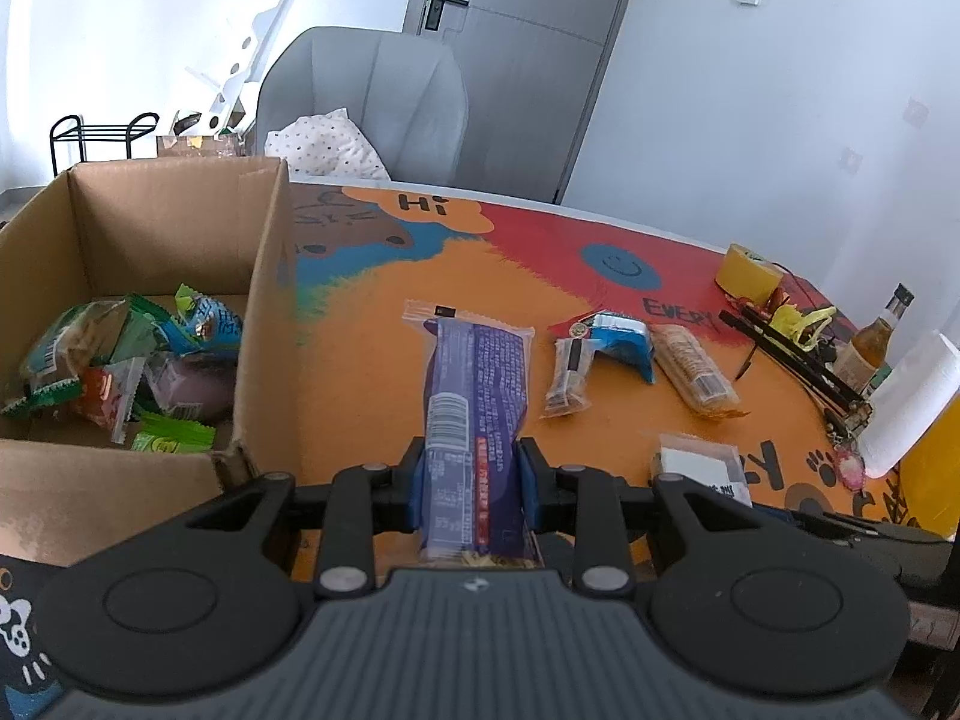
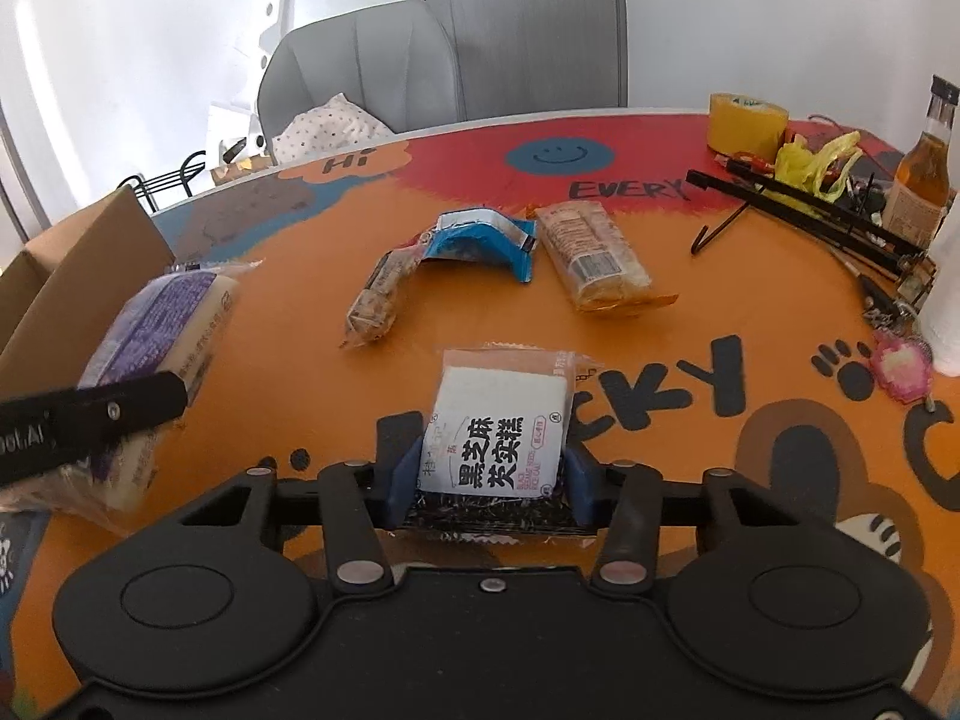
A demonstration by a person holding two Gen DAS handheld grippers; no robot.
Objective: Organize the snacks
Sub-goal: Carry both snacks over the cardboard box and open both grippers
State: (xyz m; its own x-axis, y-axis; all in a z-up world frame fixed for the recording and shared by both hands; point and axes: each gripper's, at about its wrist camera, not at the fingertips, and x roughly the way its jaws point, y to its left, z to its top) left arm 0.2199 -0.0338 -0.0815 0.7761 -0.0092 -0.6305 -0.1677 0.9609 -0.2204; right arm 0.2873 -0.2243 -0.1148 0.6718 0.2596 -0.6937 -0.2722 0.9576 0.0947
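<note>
My left gripper (image 1: 471, 483) is shut on a long purple snack pack (image 1: 474, 396), held above the table just right of the open cardboard box (image 1: 264, 312). The pack also shows in the right wrist view (image 2: 156, 330) with the left gripper's finger across it. My right gripper (image 2: 489, 480) is shut on a white sesame rice-cake pack (image 2: 498, 420), which also shows in the left wrist view (image 1: 702, 462). On the table lie a small clear snack bar (image 2: 378, 294), a blue packet (image 2: 480, 240) and a cracker pack (image 2: 591, 258).
The box holds several green, blue and red snack packets (image 1: 132, 372). At the table's right stand a yellow tape roll (image 2: 747, 126), a black stand (image 2: 804, 210), a bottle (image 2: 921, 174) and a paper roll (image 1: 912, 402). A grey chair (image 2: 360, 66) stands behind the table.
</note>
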